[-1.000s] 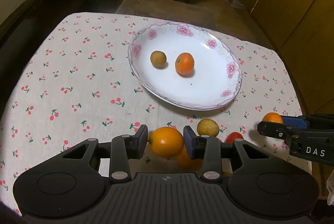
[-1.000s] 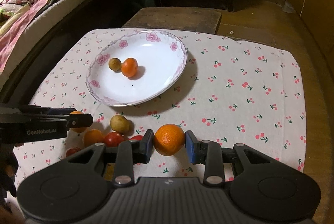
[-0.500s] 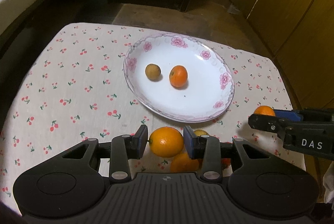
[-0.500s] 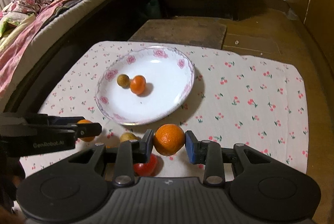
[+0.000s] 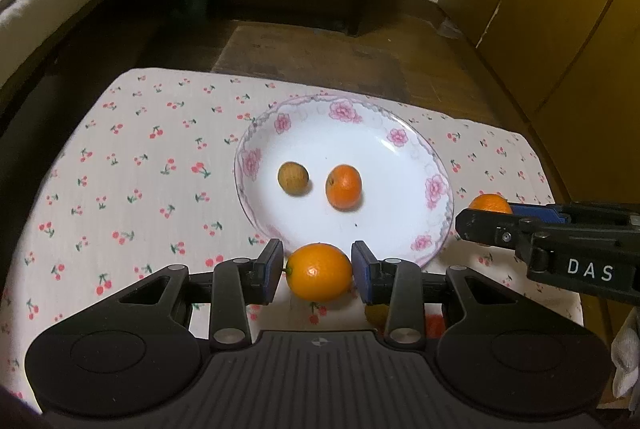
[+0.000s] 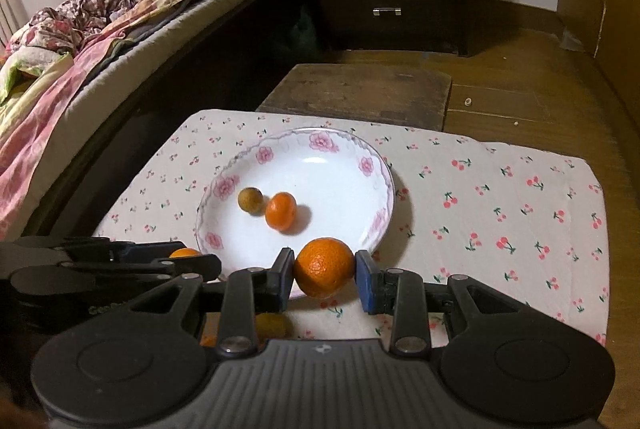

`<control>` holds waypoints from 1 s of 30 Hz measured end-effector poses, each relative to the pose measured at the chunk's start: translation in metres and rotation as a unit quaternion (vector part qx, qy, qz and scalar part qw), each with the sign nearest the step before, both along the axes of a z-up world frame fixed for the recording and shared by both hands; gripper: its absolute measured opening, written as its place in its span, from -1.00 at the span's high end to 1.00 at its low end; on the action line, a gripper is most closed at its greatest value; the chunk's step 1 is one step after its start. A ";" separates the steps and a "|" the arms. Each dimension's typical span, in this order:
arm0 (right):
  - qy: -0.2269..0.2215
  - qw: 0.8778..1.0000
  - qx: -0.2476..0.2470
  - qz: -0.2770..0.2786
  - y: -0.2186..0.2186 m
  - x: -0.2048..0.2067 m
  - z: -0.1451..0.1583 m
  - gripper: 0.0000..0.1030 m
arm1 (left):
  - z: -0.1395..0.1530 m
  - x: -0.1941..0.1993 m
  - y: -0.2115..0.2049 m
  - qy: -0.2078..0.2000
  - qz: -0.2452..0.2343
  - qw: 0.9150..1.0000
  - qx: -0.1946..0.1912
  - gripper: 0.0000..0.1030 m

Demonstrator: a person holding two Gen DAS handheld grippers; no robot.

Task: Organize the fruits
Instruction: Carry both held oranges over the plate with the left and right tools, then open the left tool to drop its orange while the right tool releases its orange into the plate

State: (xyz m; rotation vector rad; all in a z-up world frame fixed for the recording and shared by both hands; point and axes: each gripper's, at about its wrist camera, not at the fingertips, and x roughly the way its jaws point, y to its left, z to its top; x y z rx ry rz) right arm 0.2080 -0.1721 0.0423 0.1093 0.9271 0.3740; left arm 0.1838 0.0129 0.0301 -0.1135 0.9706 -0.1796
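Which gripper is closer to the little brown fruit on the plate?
Left. The left gripper sits just before the plate's near rim, almost in line with the brown fruit; the right gripper is off to the side.

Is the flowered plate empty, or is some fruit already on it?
Not empty. The plate holds two fruits: a brownish one and a small orange.

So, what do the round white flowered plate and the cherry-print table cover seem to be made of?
Round white flowered plate: probably glazed ceramic; it looks smooth, with a soft sheen. Cherry-print table cover: probably woven cloth; it looks matte, with a fine ribbed texture.
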 end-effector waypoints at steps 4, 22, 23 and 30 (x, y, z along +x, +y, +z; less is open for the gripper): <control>0.000 1.000 0.002 0.000 0.001 0.010 -0.001 0.24 | 0.001 0.008 0.002 -0.004 0.004 1.000 -0.001 0.18; 0.018 1.000 -0.008 0.015 0.016 0.041 -0.026 0.24 | -0.016 0.029 -0.004 0.012 0.000 1.000 0.004 0.18; 0.019 1.000 -0.007 0.015 0.017 0.041 -0.027 0.24 | -0.016 0.030 -0.004 0.013 0.000 1.000 0.005 0.18; 0.021 0.999 -0.012 0.022 0.025 0.043 -0.029 0.23 | -0.017 0.030 -0.006 0.013 -0.002 1.000 0.009 0.18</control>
